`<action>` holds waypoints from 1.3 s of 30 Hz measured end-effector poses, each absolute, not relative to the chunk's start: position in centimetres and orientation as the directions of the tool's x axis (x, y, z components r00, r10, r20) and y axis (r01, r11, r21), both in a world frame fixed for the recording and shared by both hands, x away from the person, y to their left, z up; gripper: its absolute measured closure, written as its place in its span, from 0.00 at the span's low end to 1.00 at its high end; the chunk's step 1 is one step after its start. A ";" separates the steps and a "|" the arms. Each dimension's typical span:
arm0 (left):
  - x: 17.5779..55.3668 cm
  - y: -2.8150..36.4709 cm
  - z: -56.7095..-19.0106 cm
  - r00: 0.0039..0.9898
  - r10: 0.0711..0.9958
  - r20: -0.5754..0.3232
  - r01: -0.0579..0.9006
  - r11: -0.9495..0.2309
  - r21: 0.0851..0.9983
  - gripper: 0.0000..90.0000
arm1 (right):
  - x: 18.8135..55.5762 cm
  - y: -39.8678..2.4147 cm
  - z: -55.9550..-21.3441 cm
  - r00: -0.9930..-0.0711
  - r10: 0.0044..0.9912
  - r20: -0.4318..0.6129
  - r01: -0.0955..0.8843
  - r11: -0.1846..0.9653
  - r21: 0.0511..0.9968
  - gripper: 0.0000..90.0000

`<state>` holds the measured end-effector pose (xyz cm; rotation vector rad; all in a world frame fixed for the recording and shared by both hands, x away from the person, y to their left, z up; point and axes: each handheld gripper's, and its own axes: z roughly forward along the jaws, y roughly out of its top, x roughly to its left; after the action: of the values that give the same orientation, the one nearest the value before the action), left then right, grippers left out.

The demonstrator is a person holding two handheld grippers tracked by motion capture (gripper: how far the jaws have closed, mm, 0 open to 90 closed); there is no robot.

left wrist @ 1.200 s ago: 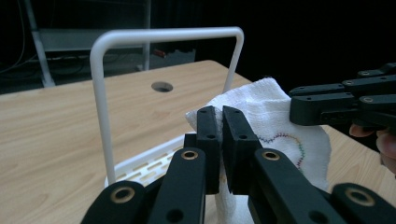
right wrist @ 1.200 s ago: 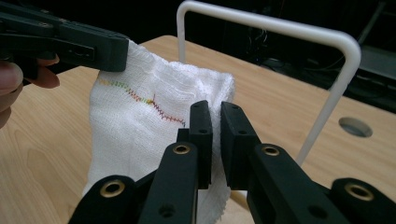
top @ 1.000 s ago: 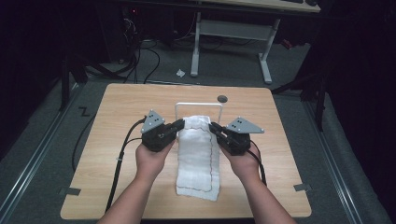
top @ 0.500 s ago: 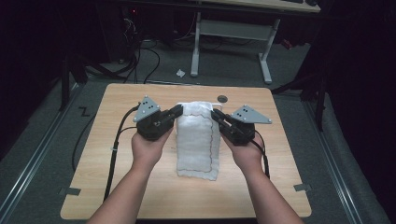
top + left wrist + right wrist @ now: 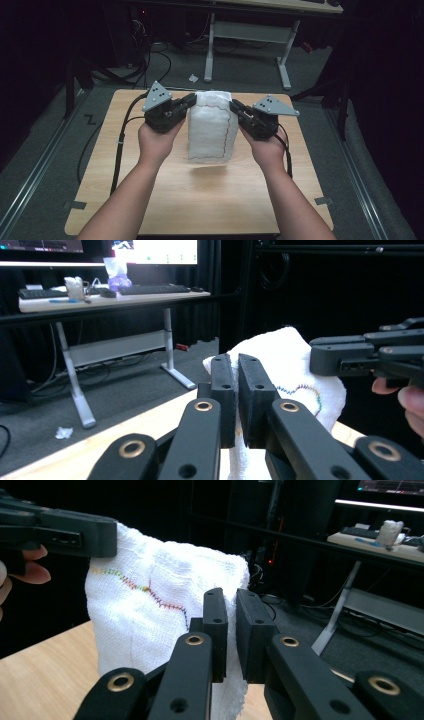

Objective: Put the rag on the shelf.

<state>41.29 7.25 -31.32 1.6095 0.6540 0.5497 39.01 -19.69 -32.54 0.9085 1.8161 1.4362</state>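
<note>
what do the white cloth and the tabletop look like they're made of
White cloth: a soft woven or knitted textile, likely cotton, matte. The right gripper view shows a nubby open weave and multicoloured stitching; it hangs limp.

Tabletop: light wood or a wood-look laminate, smooth with a low sheen. Faint grain lines show; which of the two is unclear.

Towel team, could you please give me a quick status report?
Left gripper and right gripper each shut on a top corner of the towel. Towel hanging between them, clear of the table. Nothing in the way.
</note>
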 end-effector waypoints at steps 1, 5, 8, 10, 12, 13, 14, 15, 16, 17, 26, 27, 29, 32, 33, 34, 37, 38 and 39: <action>41.3 7.2 -31.3 0.725 0.688 -0.015 0.104 -0.088 0.991 0.96 | 39.0 -19.7 -32.5 -0.554 0.830 -0.066 0.127 0.163 0.978 0.94; 41.8 6.8 -30.7 0.724 0.690 -0.001 0.093 -0.095 0.991 0.96 | 39.6 -20.2 -31.8 -0.539 0.840 -0.059 0.120 0.146 0.982 0.94; 42.2 6.6 -30.5 0.720 0.694 0.003 0.088 -0.097 0.991 0.96 | 40.0 -20.5 -31.5 -0.529 0.847 -0.053 0.116 0.135 0.984 0.94; 42.6 6.5 -30.4 0.718 0.696 0.009 0.087 -0.102 0.991 0.96 | 40.6 -20.7 -31.3 -0.525 0.850 -0.046 0.116 0.125 0.985 0.94; 43.4 6.4 -30.1 0.715 0.699 0.014 0.082 -0.104 0.991 0.96 | 41.2 -20.8 -30.9 -0.521 0.853 -0.037 0.114 0.113 0.987 0.94; 43.4 6.4 -30.1 0.715 0.699 0.014 0.082 -0.104 0.991 0.96 | 41.2 -20.8 -30.9 -0.521 0.853 -0.037 0.114 0.113 0.987 0.94; 43.6 6.3 -30.0 0.713 0.701 0.015 0.078 -0.101 0.992 0.96 | 41.4 -20.9 -30.8 -0.521 0.853 -0.039 0.110 0.113 0.988 0.94; 43.8 6.3 -29.9 0.712 0.702 0.014 0.074 -0.096 0.993 0.96 | 41.7 -20.9 -30.6 -0.519 0.854 -0.037 0.110 0.109 0.988 0.94; 44.0 6.3 -29.8 0.710 0.704 0.017 0.072 -0.096 0.993 0.96 | 42.1 -20.8 -30.4 -0.518 0.855 -0.030 0.109 0.100 0.989 0.94; 44.4 6.2 -29.6 0.705 0.709 0.016 0.069 -0.091 0.994 0.96 | 42.4 -20.8 -30.3 -0.519 0.855 -0.022 0.112 0.093 0.989 0.94; 46.4 6.2 -28.4 0.692 0.721 0.036 0.051 -0.100 0.994 0.96 | 44.6 -20.7 -29.8 -0.519 0.855 -0.015 0.127 0.095 0.987 0.94; 46.8 6.1 -28.1 0.688 0.724 0.046 0.047 -0.108 0.993 0.96 | 45.1 -20.8 -29.6 -0.520 0.854 -0.007 0.126 0.085 0.988 0.94; 47.1 5.9 -28.0 0.682 0.729 0.061 0.040 -0.121 0.992 0.96 | 45.6 -20.9 -29.5 -0.520 0.854 -0.003 0.130 0.083 0.988 0.93; 48.1 5.5 -28.4 0.659 0.748 0.080 0.051 -0.151 0.987 0.96 | 46.3 -21.0 -29.5 -0.529 0.848 0.010 0.138 0.075 0.988 0.93; 48.5 5.4 -28.6 0.655 0.752 0.078 0.060 -0.154 0.986 0.96 | 46.8 -21.1 -29.6 -0.527 0.850 0.021 0.154 0.071 0.985 0.93; 48.8 5.3 -28.8 0.649 0.757 0.076 0.065 -0.155 0.986 0.96 | 47.2 -21.2 -29.7 -0.526 0.850 0.029 0.166 0.069 0.984 0.93; 49.5 5.0 -29.2 0.633 0.768 0.102 0.050 -0.172 0.984 0.96 | 48.1 -21.1 -30.1 -0.519 0.855 0.020 0.173 0.082 0.982 0.93; 49.6 4.9 -29.4 0.623 0.773 0.119 0.042 -0.186 0.982 0.96 | 48.4 -21.1 -30.2 -0.519 0.855 0.012 0.165 0.087 0.983 0.93; 49.8 4.8 -29.5 0.616 0.777 0.129 0.040 -0.195 0.980 0.96 | 48.6 -21.0 -30.4 -0.521 0.854 0.014 0.167 0.086 0.982 0.93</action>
<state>49.81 4.84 -29.54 1.6484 0.6872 0.7699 48.63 -20.99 -30.35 1.0077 1.7707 1.4771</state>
